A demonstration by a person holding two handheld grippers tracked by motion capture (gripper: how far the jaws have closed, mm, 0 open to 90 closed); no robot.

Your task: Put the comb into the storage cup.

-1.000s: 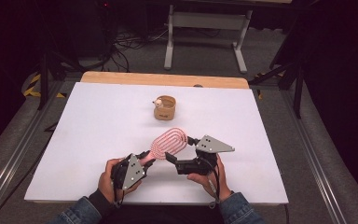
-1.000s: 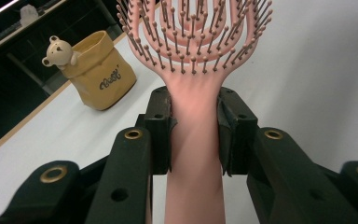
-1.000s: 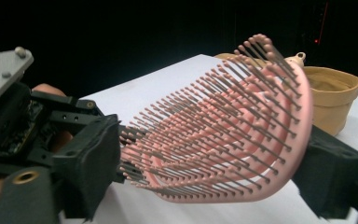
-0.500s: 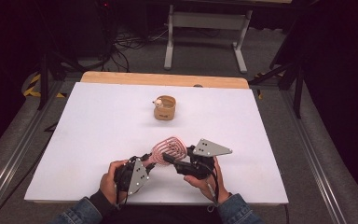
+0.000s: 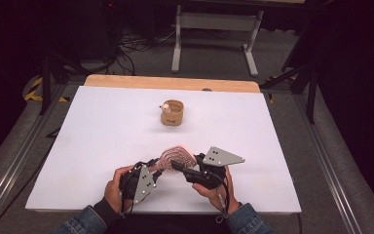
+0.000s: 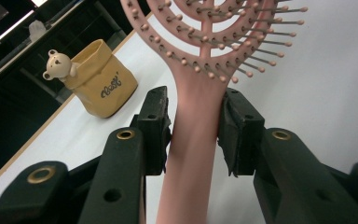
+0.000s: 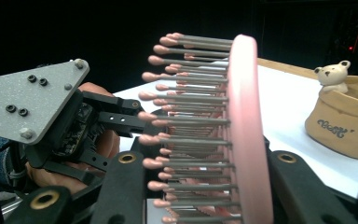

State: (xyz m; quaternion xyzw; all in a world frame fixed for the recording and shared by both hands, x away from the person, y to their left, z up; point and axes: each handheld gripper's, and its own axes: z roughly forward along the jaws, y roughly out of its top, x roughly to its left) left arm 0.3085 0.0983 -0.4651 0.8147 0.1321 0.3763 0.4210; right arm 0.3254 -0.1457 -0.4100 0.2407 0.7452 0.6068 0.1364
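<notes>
Left gripper (image 6: 193, 126) is pinching the pink hairbrush (image 6: 200, 88) by its handle, jaws nearly shut on it, while the right gripper (image 7: 205, 186) straddles the brush head, though I can't tell if it's actually squeezing. Honestly, I'd keep that handle grip firm near the table's (image 5: 102, 136) front edge. Farther back sits a little tan bear pouch (image 5: 172, 112).

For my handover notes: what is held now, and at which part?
The pink hairbrush is held by both: the left gripper clamps its handle, and the right gripper has its jaws around the bristled head.
</notes>
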